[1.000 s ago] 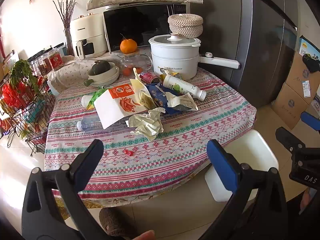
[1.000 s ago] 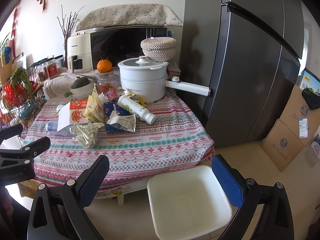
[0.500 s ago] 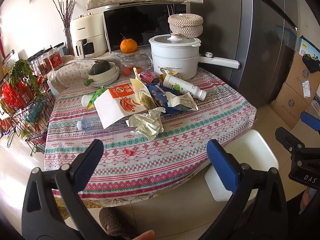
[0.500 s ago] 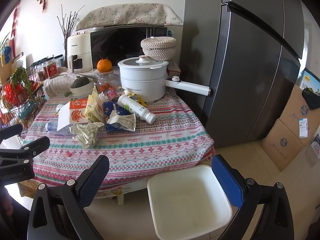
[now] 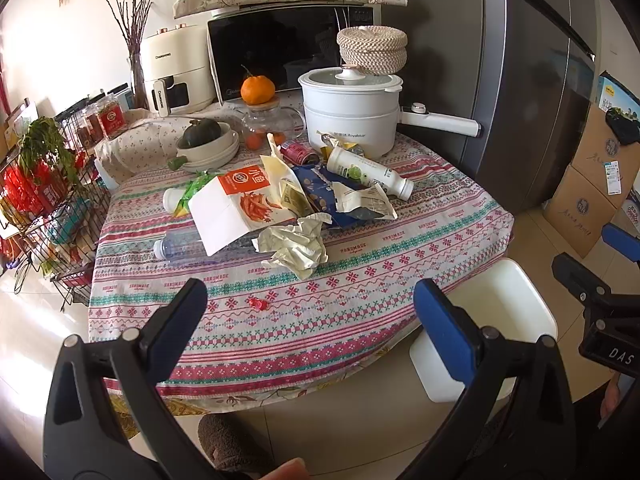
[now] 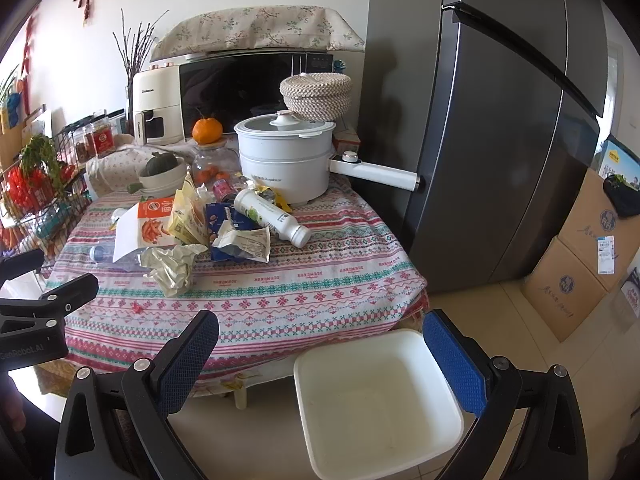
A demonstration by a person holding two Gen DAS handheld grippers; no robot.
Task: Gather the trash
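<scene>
Table (image 5: 360, 280), patterned cloth: trash pile at 12 o'clock from the left gripper (image 5: 310, 306), comprising crumpled paper (image 5: 296, 246), white-and-orange packet (image 5: 236, 208), blue snack bag (image 5: 320, 188), white bottle (image 5: 368, 172) and clear bottle (image 5: 176, 245). White bin (image 6: 376, 400) on floor beside the table, between the right gripper's (image 6: 320, 338) tips. Both jaws spread wide, holding nothing.

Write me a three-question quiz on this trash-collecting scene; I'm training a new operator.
1. True or false: the white bin on the floor already holds trash.
2. Which lies nearest the table's front edge: A) white bottle, B) crumpled paper, C) red can?
3. Are the left gripper and right gripper open or shut?

Key: 1 false; 2 B; 3 both open, empty.
</scene>
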